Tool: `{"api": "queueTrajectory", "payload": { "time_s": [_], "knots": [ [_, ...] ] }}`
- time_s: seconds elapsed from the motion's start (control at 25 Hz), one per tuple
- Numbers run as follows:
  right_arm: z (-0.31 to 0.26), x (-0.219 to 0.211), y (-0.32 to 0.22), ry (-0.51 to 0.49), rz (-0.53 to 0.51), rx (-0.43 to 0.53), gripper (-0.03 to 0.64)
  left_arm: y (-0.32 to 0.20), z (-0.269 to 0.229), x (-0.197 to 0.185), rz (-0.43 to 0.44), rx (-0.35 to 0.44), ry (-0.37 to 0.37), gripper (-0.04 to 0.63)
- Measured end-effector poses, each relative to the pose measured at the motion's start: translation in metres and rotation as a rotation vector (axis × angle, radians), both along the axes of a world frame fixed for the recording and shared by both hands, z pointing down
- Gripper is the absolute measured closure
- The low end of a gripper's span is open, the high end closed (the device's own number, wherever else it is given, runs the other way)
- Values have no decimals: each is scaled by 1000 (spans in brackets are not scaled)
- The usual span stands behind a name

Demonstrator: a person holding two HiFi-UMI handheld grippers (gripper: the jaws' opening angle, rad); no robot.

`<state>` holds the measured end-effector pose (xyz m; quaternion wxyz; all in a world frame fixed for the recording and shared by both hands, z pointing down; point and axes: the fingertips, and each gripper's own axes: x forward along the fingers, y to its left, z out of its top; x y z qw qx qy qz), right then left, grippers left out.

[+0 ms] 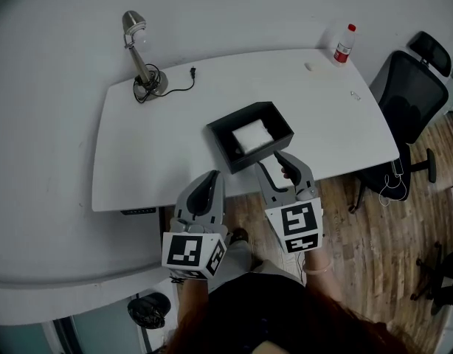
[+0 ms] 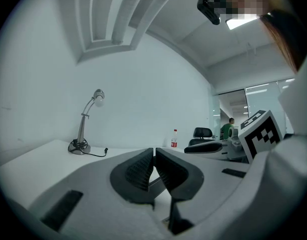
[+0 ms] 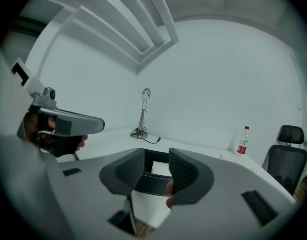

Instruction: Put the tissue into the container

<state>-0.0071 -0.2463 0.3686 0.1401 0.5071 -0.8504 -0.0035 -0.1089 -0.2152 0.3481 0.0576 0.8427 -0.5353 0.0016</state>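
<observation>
A black open container (image 1: 220, 142) stands near the front edge of the white table (image 1: 153, 153), with the white tissue (image 1: 251, 134) lying flat inside it. My right gripper (image 1: 274, 161) hovers just in front of the container's near wall, jaws parted with nothing between them. In the right gripper view the container (image 3: 152, 183) and the tissue (image 3: 160, 168) show through the gap of that gripper (image 3: 157, 166). My left gripper (image 1: 209, 179) is held off the table's front edge, left of the container. In the left gripper view its jaws (image 2: 154, 158) touch and hold nothing.
A desk lamp (image 1: 142, 57) with its cord stands at the table's back left. A red-capped bottle (image 1: 344, 44) is at the back right corner. A black office chair (image 1: 407, 102) stands right of the table on the wooden floor.
</observation>
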Motion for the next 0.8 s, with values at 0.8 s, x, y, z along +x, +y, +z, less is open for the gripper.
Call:
{"api": "queueTrajectory", "payload": {
  "time_s": [0.8],
  "knots": [
    [-39,25,109,-69,-7,98,548,114,-21,18,-40,55,-18,558]
  ]
}}
